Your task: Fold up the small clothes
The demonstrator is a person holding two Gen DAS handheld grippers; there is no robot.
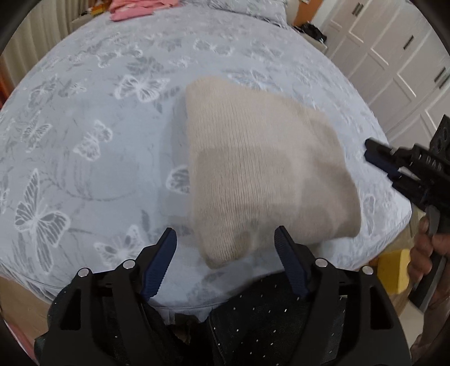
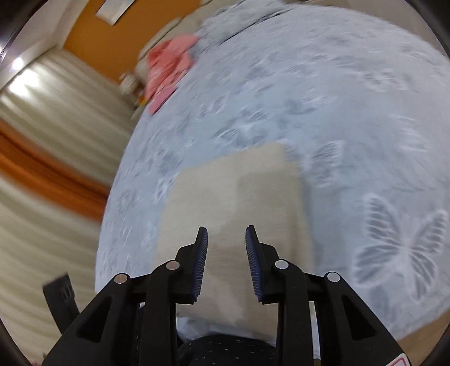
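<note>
A beige knitted garment (image 1: 261,166) lies folded on the bed near its front edge; it also shows in the right wrist view (image 2: 236,197). My left gripper (image 1: 225,239) is open and empty, just above the garment's near corner. My right gripper (image 2: 226,233) is open and empty over the garment's near end. In the left wrist view the right gripper (image 1: 371,153) comes in from the right, apart from the garment's right edge. The right wrist view is blurred by motion.
The bed (image 1: 84,140) has a pale blue cover with butterfly prints. Pink clothes (image 1: 132,8) lie at the far end, also in the right wrist view (image 2: 168,70). White wardrobe doors (image 1: 393,56) stand to the right. A yellow object (image 1: 393,270) sits below the bed's edge.
</note>
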